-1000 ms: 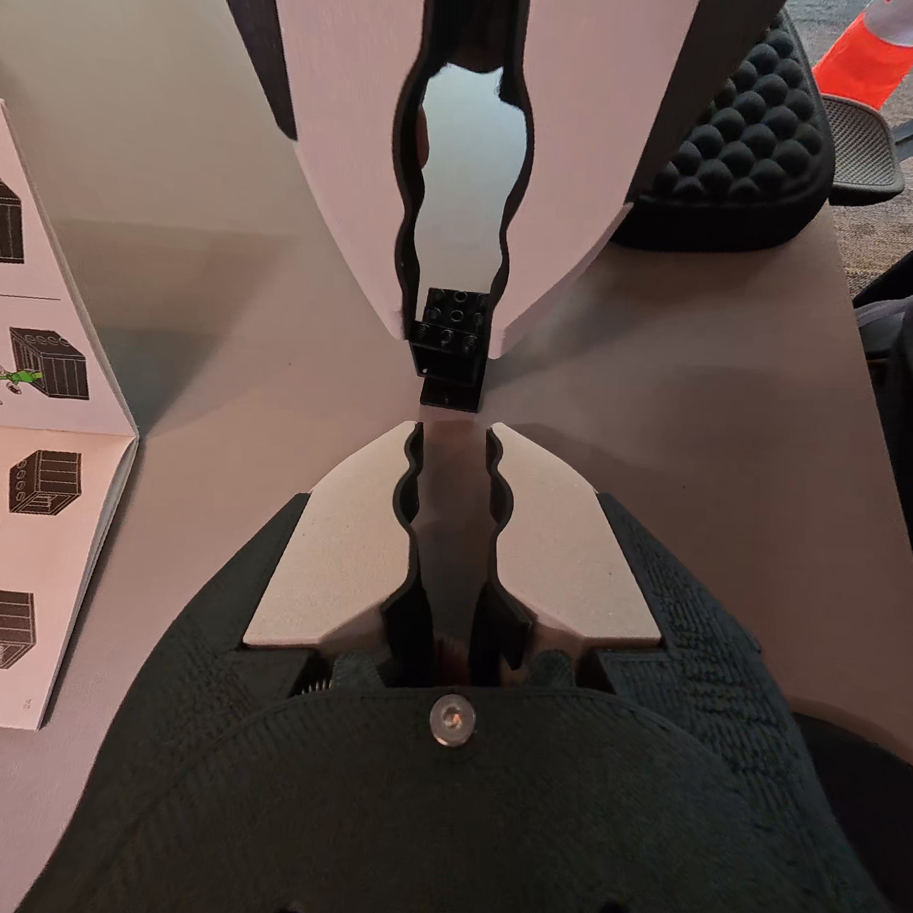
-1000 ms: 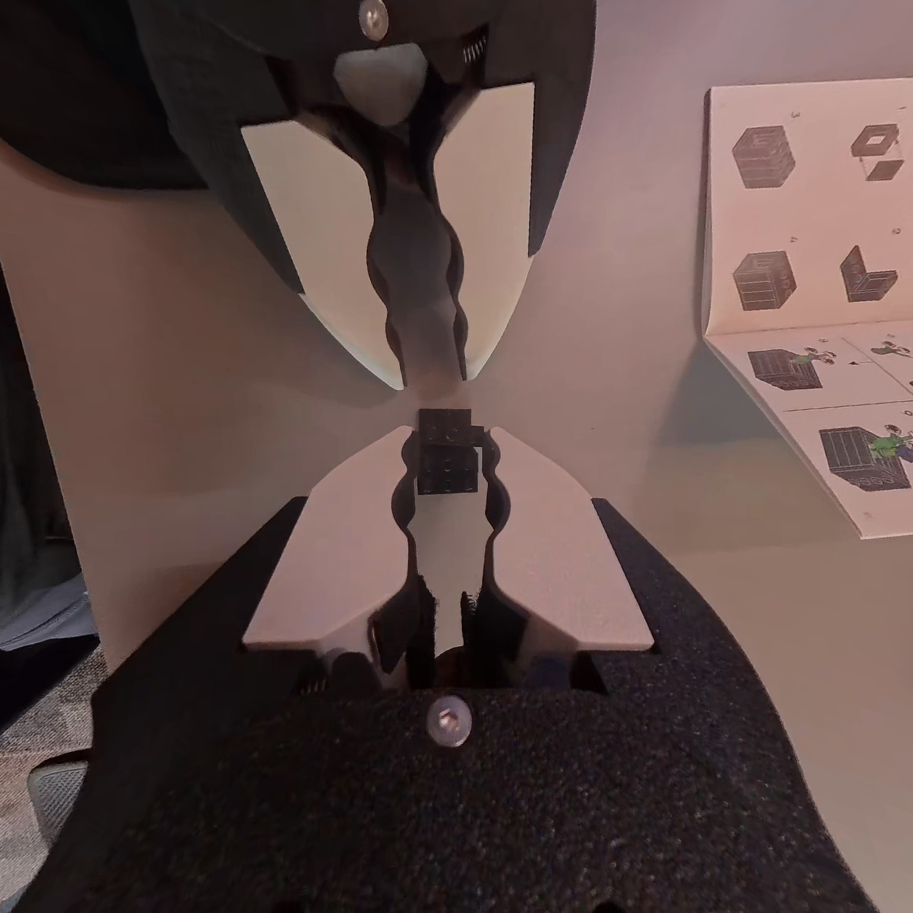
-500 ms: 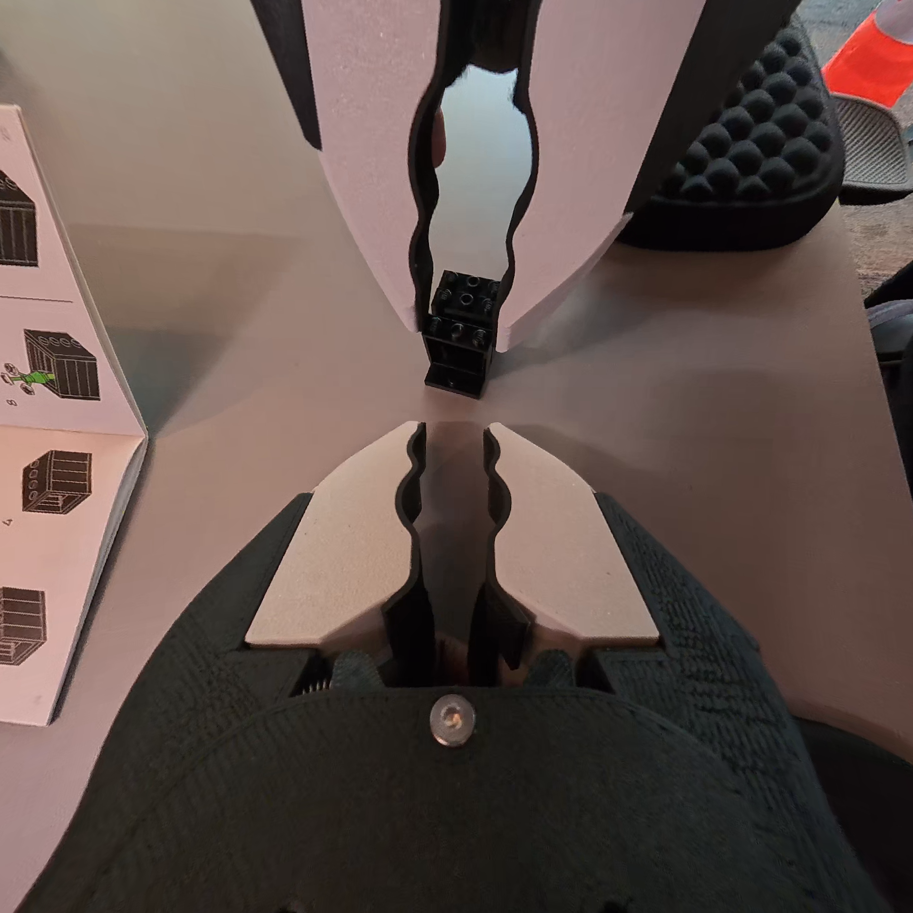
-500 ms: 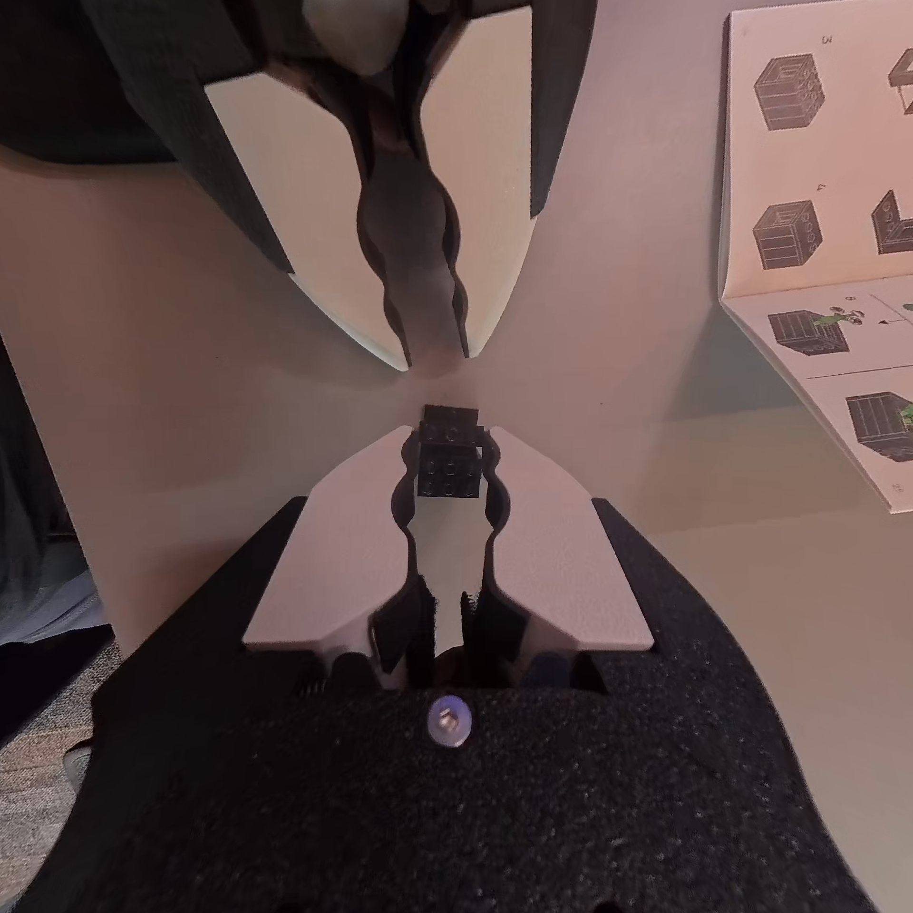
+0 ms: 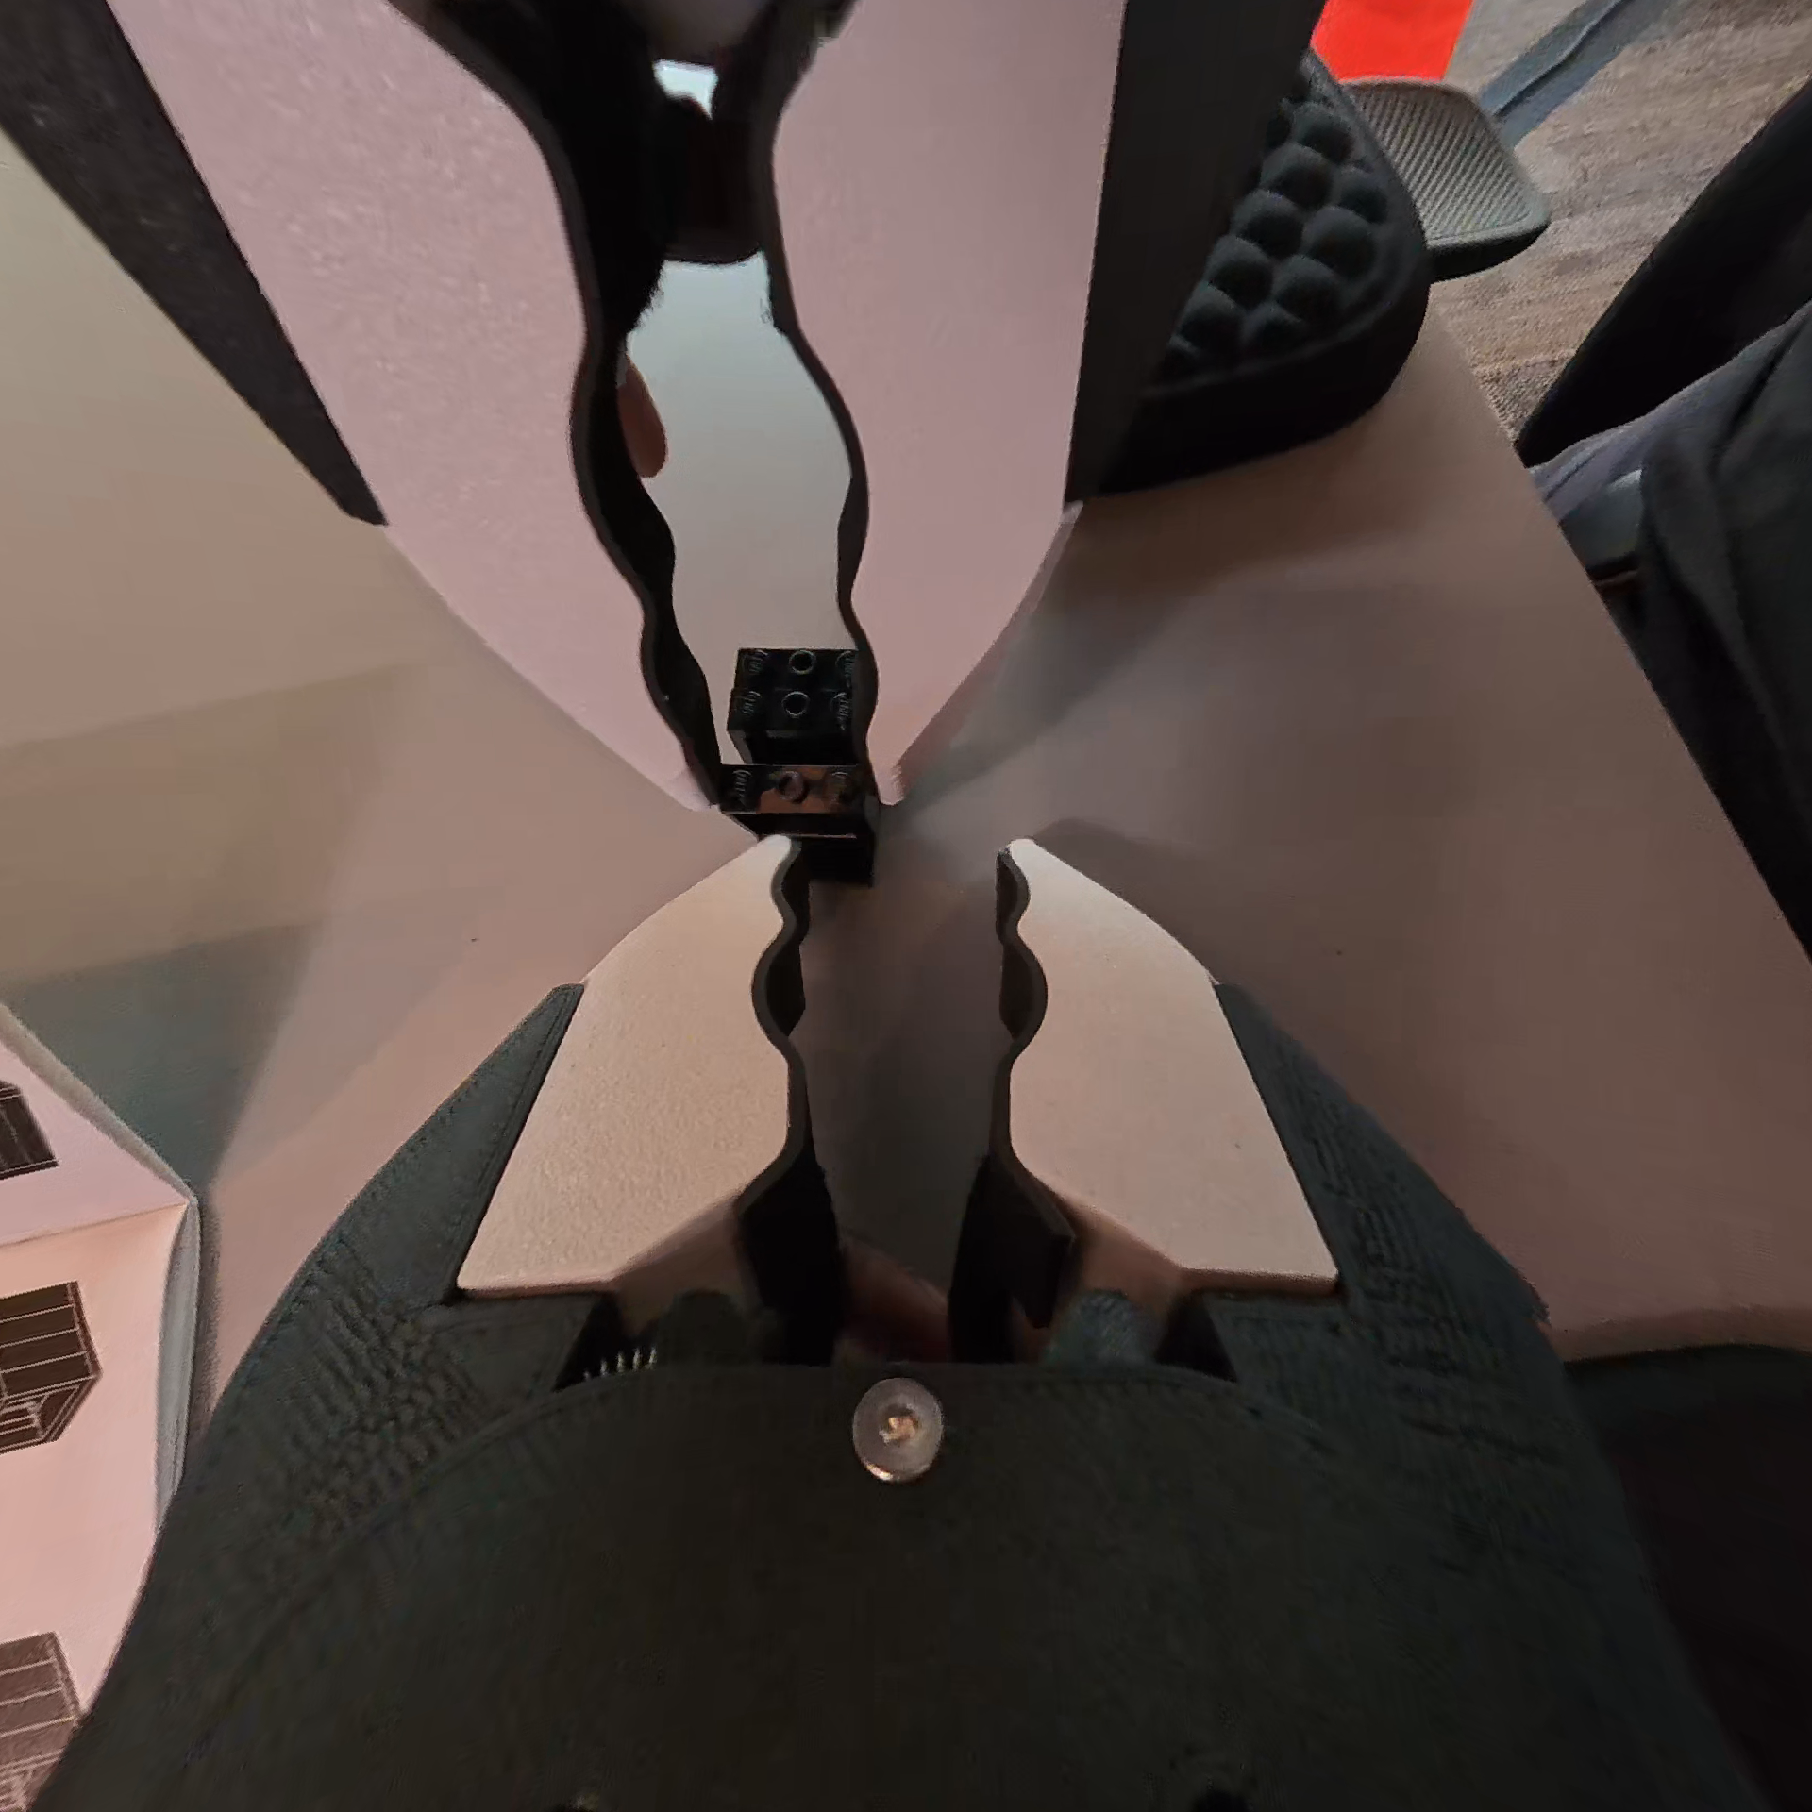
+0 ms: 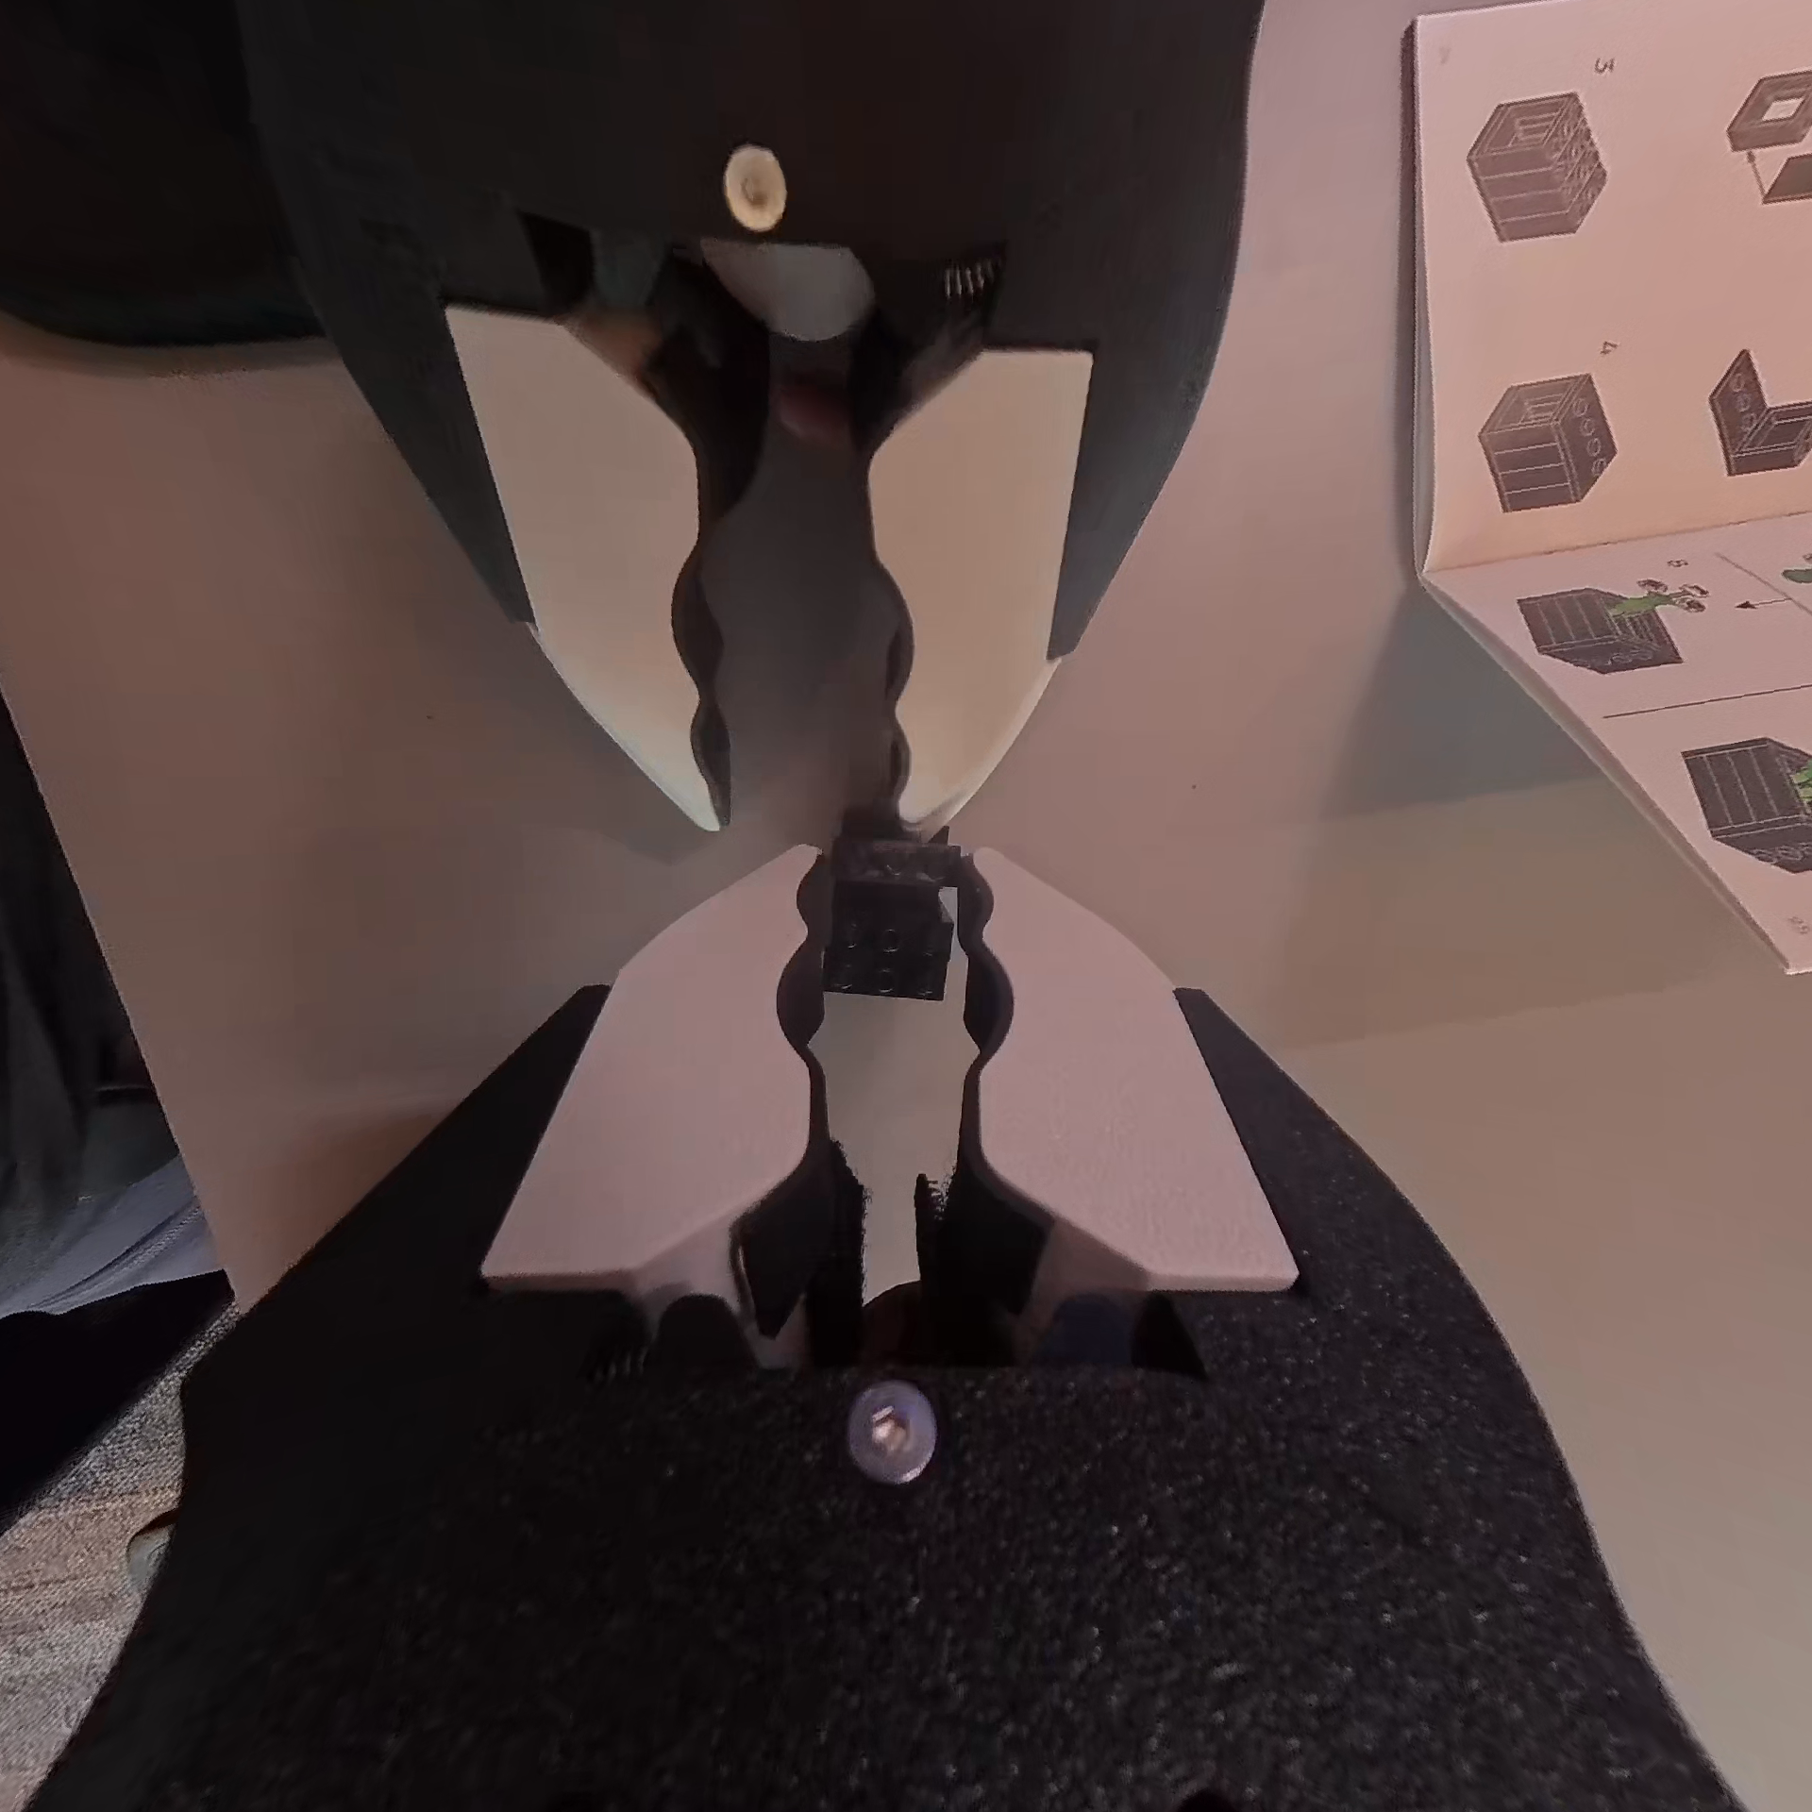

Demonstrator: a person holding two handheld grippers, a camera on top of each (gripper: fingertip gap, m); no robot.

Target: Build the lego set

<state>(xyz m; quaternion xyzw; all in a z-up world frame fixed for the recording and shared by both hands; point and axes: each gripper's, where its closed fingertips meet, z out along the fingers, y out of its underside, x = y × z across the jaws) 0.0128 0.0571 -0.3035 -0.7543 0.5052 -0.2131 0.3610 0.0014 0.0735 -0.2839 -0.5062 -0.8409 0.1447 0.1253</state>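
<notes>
Two grippers face each other tip to tip over a pale table [image 5: 1275,745]. The right gripper [image 6: 890,863] is closed on one black lego stack [image 6: 887,931]; its two fingers press the sides of the stack, which sits between the tips, above the table. In the left wrist view the same stack [image 5: 799,745] shows three rows of studs, and I count at least two bricks joined together, maybe more.

The left gripper [image 5: 897,858] is empty, its two fingers parted with a clear gap. One of its tips is just beside the lower end of the stack; I cannot tell if it touches.

One open booklet [image 6: 1608,412] with drawings of black cubes lies on the table. One black bumpy cushion [image 5: 1284,294] rests at the table edge.
</notes>
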